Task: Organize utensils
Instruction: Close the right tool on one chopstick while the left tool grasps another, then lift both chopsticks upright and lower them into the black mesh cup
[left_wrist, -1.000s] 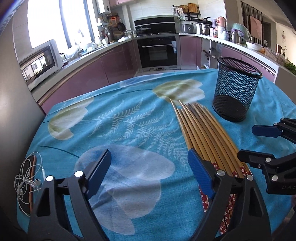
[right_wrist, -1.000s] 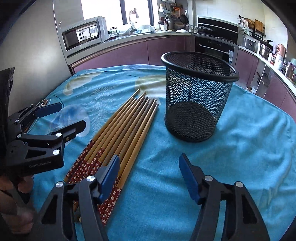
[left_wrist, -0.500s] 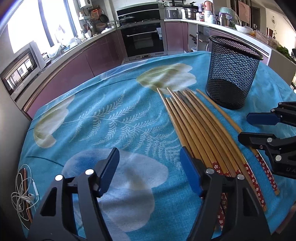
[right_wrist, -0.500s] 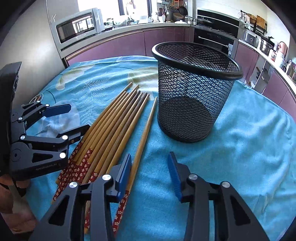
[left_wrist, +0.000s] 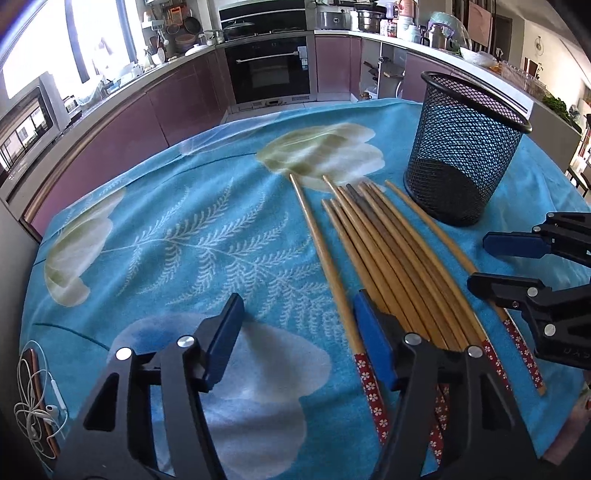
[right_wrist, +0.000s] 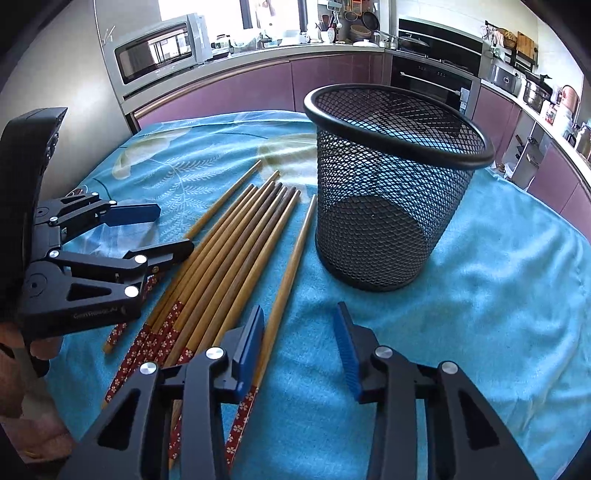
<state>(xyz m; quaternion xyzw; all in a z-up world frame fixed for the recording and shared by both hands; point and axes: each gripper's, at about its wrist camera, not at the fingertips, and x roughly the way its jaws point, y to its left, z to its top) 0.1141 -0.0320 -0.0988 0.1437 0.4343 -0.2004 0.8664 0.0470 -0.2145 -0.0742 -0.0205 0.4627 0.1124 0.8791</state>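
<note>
Currently | nine bamboo chopsticks with red floral ends (left_wrist: 391, 258) | one black mesh cup (right_wrist: 391, 192) at 1 o'clock | left gripper (left_wrist: 295, 332) agape | right gripper (right_wrist: 299, 343) agape

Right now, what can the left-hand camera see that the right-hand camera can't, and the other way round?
Only the left wrist view shows the white earphones at the table's edge. Only the right wrist view shows the person's hand holding the left gripper. Both show the chopsticks lying on the blue tablecloth and the empty mesh cup; both grippers are open.
</note>
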